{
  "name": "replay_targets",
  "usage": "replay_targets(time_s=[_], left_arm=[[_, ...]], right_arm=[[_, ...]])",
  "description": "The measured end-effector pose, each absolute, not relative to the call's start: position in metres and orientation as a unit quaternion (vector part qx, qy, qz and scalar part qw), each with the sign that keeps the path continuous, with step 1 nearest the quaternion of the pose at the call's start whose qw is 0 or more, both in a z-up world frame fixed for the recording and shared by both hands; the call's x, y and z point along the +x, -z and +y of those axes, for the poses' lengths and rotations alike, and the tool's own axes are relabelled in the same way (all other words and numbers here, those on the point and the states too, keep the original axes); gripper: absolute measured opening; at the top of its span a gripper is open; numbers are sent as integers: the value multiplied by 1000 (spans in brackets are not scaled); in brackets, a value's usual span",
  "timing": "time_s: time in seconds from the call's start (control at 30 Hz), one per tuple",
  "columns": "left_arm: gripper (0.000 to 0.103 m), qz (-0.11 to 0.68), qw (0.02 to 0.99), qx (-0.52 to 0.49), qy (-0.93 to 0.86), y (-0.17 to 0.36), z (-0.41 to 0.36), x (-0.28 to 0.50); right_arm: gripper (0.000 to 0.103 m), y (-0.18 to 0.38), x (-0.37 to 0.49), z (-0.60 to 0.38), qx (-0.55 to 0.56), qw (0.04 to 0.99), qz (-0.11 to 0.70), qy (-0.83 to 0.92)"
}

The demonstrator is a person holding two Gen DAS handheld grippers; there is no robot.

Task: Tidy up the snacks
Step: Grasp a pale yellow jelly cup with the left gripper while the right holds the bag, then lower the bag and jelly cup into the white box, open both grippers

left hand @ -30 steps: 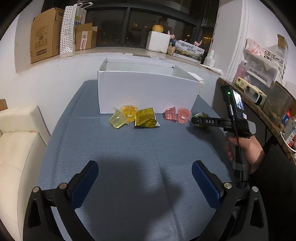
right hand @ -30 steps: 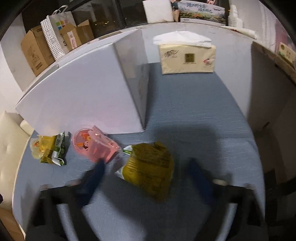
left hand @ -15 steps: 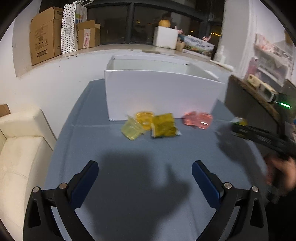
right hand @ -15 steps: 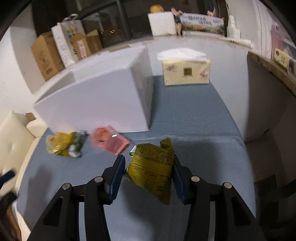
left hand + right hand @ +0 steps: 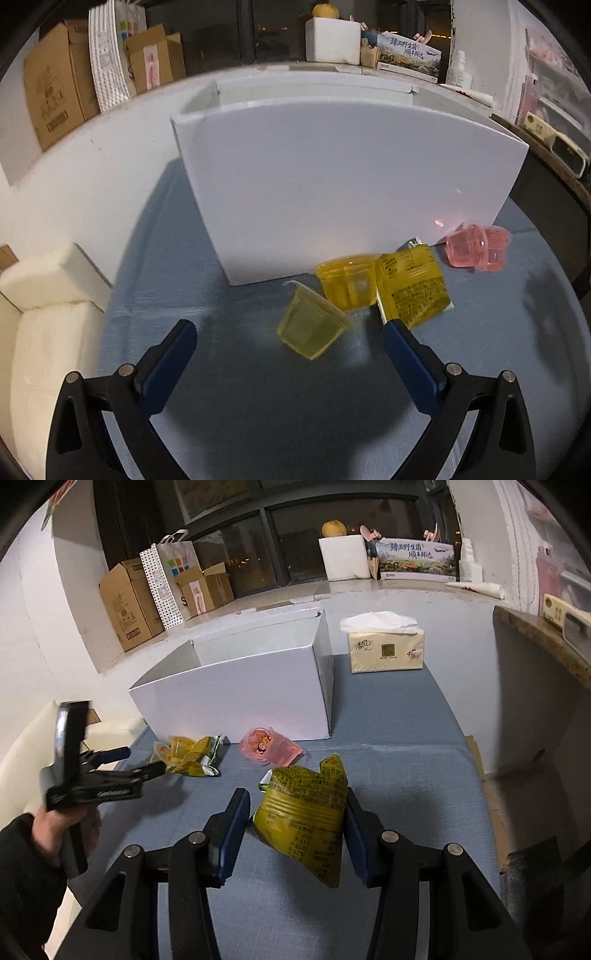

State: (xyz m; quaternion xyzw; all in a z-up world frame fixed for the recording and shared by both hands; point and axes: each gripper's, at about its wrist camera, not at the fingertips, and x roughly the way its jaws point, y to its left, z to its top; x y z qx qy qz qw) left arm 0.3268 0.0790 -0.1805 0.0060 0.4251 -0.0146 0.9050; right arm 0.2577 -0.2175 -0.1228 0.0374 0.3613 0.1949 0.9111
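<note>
My right gripper (image 5: 295, 808) is shut on a yellow snack packet (image 5: 306, 819) and holds it clear of the blue tablecloth. An open white box (image 5: 236, 698) stands behind it. My left gripper (image 5: 288, 332) is open, low over the cloth. A tipped pale yellow jelly cup (image 5: 314, 326) lies just beyond its fingertips. Behind that cup, against the white box (image 5: 332, 184), sit an orange-yellow jelly cup (image 5: 347, 284), a second yellow packet (image 5: 412, 291) and two pink jelly cups (image 5: 476, 247). The right wrist view shows the left gripper (image 5: 144, 760) reaching the yellow pile (image 5: 192, 757), with the pink cups (image 5: 269, 746) to its right.
A tissue pack (image 5: 386, 651) stands on the cloth right of the box. A cream sofa (image 5: 44, 314) borders the table on the left and a dark counter (image 5: 535, 646) on the right. Cardboard boxes (image 5: 129, 602) and a paper bag line the window sill.
My left gripper has come forward and down to the yellow jelly cups. My right gripper has closed on the yellow packet and lifted it off the cloth.
</note>
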Motion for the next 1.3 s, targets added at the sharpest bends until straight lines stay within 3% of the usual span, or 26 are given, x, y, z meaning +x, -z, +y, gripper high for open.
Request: replay_targets(time_s=[0.07, 0.13, 0.47, 0.77, 1.07, 1.3], left_arm=[[84, 429, 903, 4, 15, 184, 78, 332], [50, 439, 898, -3, 24, 189, 78, 337], [50, 407, 911, -35, 51, 170, 77, 302], [50, 314, 943, -57, 95, 89, 67, 257], [50, 278, 955, -61, 87, 38, 79, 302], [50, 310, 948, -46, 61, 42, 87, 374]], right_arm=[[53, 124, 256, -216, 33, 912, 361, -194], [53, 126, 255, -215, 34, 910, 364, -196], [53, 129, 252, -208, 39, 906, 367, -206], [53, 108, 259, -185, 46, 907, 348, -234], [53, 54, 313, -156, 51, 916, 310, -251], [53, 42, 392, -130, 31, 911, 325, -251]])
